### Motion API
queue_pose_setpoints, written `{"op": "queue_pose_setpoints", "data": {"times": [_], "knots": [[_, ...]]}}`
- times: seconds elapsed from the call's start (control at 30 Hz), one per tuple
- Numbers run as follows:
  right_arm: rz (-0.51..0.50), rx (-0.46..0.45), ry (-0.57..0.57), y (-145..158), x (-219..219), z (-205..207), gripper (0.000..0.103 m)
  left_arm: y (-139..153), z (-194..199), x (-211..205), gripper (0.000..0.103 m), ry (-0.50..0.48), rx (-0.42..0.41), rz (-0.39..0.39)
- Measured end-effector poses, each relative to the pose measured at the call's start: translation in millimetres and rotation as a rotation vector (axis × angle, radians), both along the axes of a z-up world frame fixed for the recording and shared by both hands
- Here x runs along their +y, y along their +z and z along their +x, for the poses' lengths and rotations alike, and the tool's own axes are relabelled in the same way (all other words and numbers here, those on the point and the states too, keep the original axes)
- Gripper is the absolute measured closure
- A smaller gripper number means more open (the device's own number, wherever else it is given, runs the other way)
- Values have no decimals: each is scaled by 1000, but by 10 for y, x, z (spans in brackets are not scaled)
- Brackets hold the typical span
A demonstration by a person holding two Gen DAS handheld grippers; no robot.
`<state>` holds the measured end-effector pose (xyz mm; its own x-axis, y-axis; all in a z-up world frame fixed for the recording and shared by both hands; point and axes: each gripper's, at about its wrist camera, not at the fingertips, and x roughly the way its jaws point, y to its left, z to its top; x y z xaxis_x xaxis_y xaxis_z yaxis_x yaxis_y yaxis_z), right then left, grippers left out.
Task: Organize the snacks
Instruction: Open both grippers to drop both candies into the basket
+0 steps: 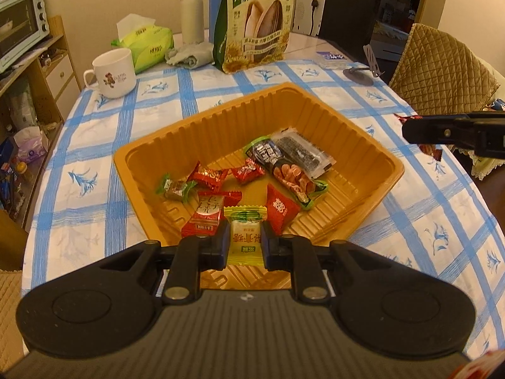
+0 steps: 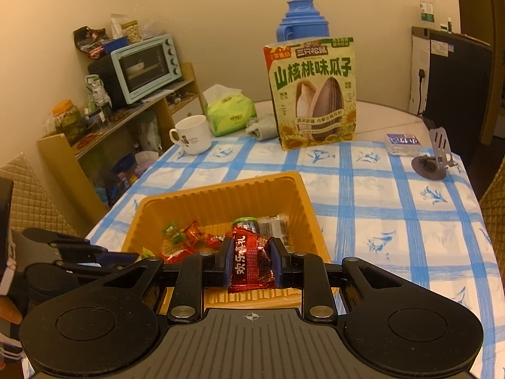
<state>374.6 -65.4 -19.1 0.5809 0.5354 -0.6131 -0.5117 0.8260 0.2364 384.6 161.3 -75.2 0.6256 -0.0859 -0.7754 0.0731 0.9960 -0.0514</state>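
An orange plastic tray (image 1: 221,126) sits on the checked tablecloth and holds several wrapped snacks: red candies (image 1: 208,175), a green-wrapped candy (image 1: 175,188) and dark snack packets (image 1: 284,158). My left gripper (image 1: 245,240) is shut on a yellow-green candy packet (image 1: 244,237) above the tray's near edge. My right gripper (image 2: 251,262) is shut on a dark red candy packet (image 2: 249,259) above the tray (image 2: 221,195). The right gripper also shows at the right edge of the left wrist view (image 1: 410,132).
A tall sunflower-seed bag (image 1: 255,22) stands behind the tray. A white mug (image 1: 113,72), a tissue pack (image 1: 145,41), a crumpled cloth (image 1: 189,55) and a white flask (image 1: 192,9) stand at the back left. A phone stand (image 2: 432,161) and small box (image 2: 402,143) lie right.
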Motion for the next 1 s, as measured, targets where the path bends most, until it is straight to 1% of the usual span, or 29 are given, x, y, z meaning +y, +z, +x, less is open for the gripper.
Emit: {"op": "queue_pose_setpoints", "data": {"times": [0.23,0.3,0.43,0.5,0.57,0.63,0.67,0.83,1.0], "knots": [[-3,27,-18,-78,-5,108,77,-86,50,3,83,-4,21,-17],[-5,31,-21,-90,4,130,77,-88,52,-2,78,-6,21,-18],[-8,40,-28,-123,18,200,77,-66,51,7,74,-6,14,-23],[-8,45,-30,-143,31,238,77,-47,53,17,69,-4,9,-24],[-10,48,-30,-159,53,265,77,-26,56,33,68,-4,3,-27],[-15,49,-27,-185,81,292,77,-7,61,48,62,-3,0,-29],[-19,51,-27,-198,96,306,77,0,60,55,56,0,-2,-28],[-42,65,-28,-300,176,370,77,20,51,90,52,-3,-9,-29],[-55,80,-37,-402,224,404,77,33,37,135,44,-5,-11,-34]]}}
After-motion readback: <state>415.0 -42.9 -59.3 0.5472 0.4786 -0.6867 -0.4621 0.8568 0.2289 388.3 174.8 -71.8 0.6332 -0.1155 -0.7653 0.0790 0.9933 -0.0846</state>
